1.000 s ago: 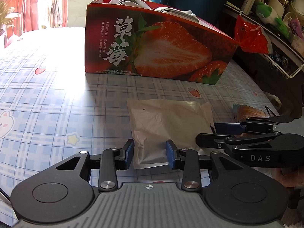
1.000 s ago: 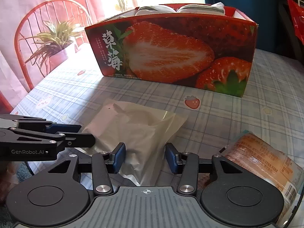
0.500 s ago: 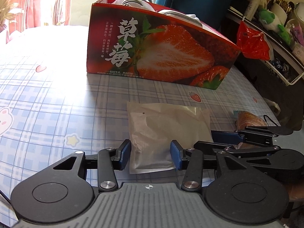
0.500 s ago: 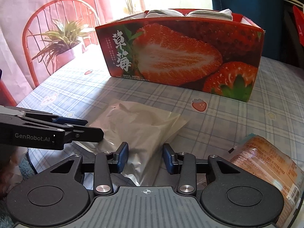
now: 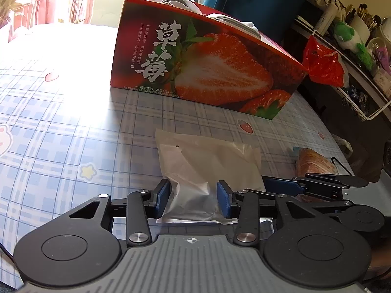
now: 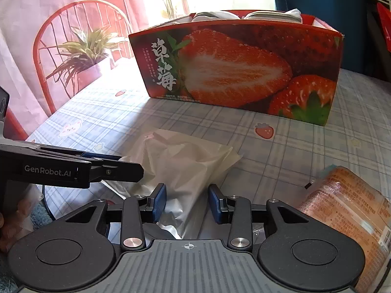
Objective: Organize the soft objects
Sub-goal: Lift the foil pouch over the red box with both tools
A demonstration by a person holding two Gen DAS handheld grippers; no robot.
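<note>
A soft white plastic pouch (image 5: 205, 166) lies on the checked tablecloth in front of the red strawberry box (image 5: 207, 68). My left gripper (image 5: 193, 199) closes on the pouch's near end, its blue pads pressing the plastic. My right gripper (image 6: 187, 201) grips the same pouch (image 6: 180, 163) from the other side, pinching its near corner. The box (image 6: 234, 66) holds several white soft items. An orange packet (image 6: 347, 202) lies to the right of the right gripper and also shows in the left wrist view (image 5: 314, 161).
A red chair (image 6: 73, 56) and a potted plant (image 6: 83, 53) stand beyond the table's left edge. A red plastic bag (image 5: 322, 66) and a cluttered shelf (image 5: 354, 36) are at the right, past the table's edge.
Both grippers moved closer to the pouch and the box. The pouch now bunches between the pads of each gripper.
</note>
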